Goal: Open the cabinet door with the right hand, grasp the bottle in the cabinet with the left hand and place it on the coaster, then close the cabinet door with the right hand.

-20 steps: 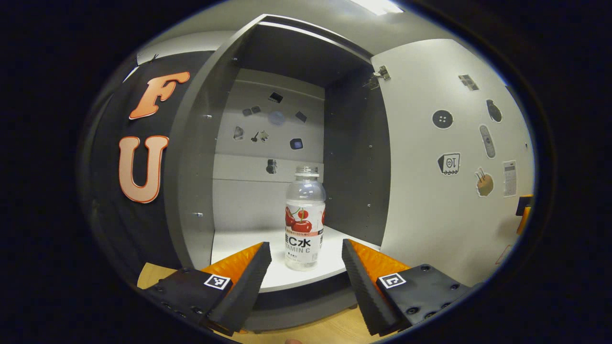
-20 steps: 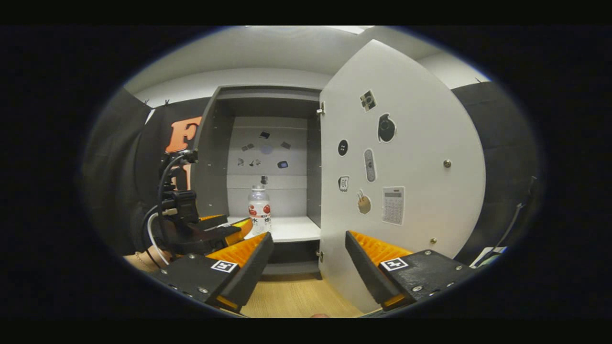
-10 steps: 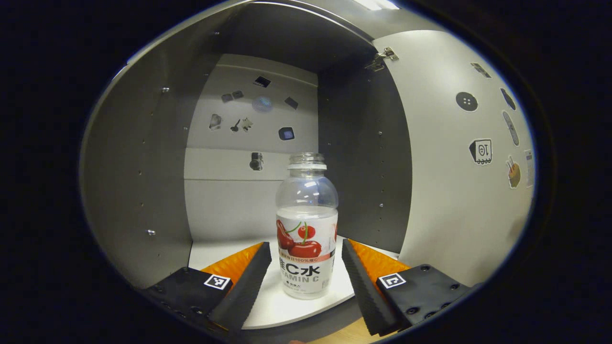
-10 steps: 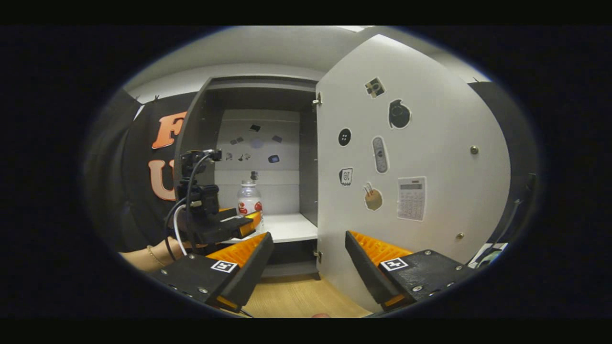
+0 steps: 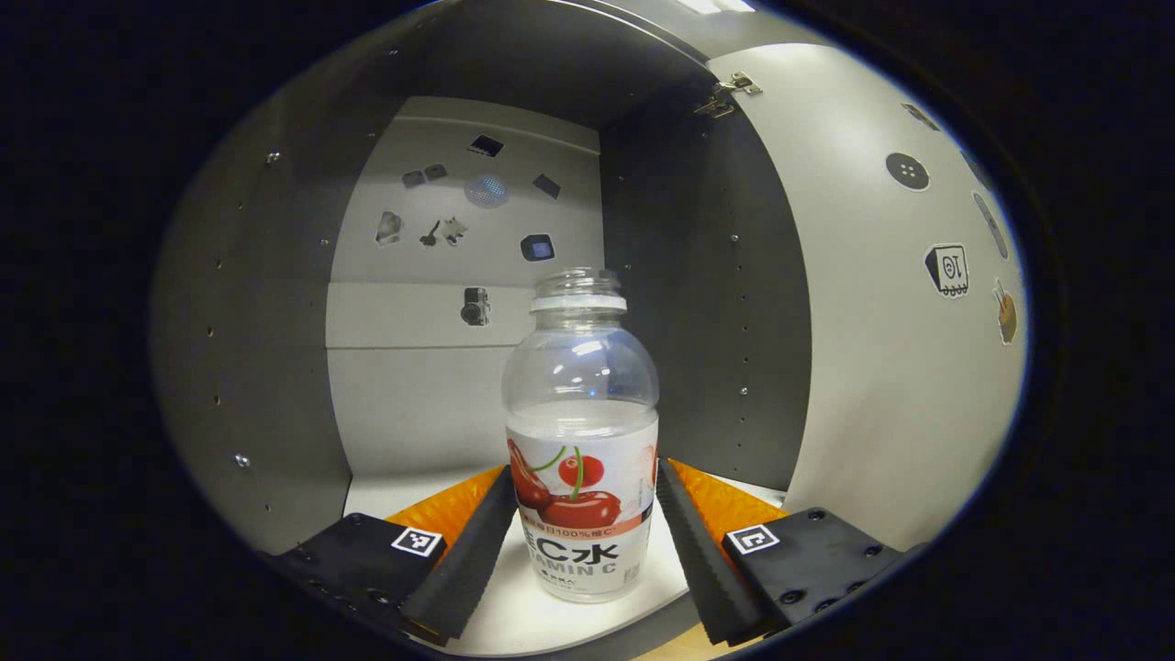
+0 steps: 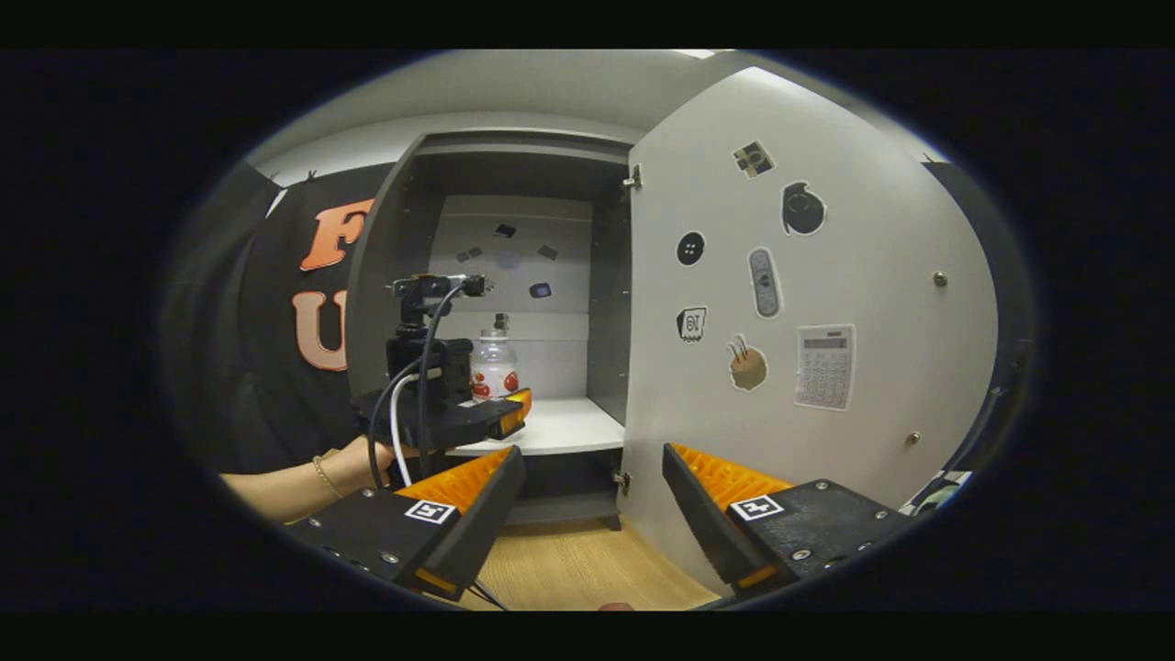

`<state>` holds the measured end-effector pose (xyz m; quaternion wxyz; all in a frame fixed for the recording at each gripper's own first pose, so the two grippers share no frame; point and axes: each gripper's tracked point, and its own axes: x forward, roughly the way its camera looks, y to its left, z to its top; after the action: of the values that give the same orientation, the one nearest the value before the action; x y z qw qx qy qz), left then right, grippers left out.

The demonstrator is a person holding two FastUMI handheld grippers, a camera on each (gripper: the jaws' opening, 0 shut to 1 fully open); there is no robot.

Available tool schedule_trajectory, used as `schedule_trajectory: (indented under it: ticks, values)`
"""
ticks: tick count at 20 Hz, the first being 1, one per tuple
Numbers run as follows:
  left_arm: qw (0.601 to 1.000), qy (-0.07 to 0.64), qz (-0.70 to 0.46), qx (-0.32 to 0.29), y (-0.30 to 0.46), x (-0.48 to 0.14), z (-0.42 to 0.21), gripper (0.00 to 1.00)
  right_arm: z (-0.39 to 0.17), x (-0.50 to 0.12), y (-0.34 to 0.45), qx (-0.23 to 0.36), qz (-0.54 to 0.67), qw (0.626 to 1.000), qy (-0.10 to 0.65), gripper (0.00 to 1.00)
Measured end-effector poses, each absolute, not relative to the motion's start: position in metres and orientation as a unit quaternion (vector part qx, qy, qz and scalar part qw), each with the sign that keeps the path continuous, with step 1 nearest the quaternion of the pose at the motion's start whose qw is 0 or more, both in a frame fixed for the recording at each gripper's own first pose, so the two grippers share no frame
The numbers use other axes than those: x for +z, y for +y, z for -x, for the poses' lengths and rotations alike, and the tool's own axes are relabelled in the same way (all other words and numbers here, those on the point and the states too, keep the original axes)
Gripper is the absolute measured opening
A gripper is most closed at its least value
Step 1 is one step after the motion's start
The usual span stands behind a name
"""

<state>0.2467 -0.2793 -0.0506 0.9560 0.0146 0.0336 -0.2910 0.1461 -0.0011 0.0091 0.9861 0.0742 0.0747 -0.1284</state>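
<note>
A clear bottle (image 5: 580, 441) with a cherry label and no cap stands upright on the white shelf (image 5: 395, 491) inside the grey cabinet. My left gripper (image 5: 586, 477) is open, its fingers on either side of the bottle's lower half, close to the label. In the right gripper view the bottle (image 6: 496, 365) shows partly behind the left gripper (image 6: 500, 413), which reaches into the cabinet. The cabinet door (image 6: 826, 275) is swung wide open to the right. My right gripper (image 6: 592, 454) hangs open in front of the cabinet with nothing between its fingers.
The cabinet's dark side walls (image 5: 707, 303) close in on both sides of the bottle. Stickers dot the back wall (image 5: 459, 303) and the door. A hand (image 6: 344, 464) holds the left gripper, with cables trailing. A wooden tabletop (image 6: 569, 569) lies below the cabinet.
My left gripper has pushed forward into the cabinet until the bottle stands between its open fingers. The right gripper has drifted slightly. The door stays open.
</note>
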Motion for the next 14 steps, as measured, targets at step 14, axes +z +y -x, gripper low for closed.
schedule_trajectory:
  ticks: [14]
  values:
    - [0.965,0.008,-0.033,-0.261,-0.268,-0.048,-0.231,0.8,-0.132,0.008,-0.005,-0.113,-0.062,0.989,0.074,0.93]
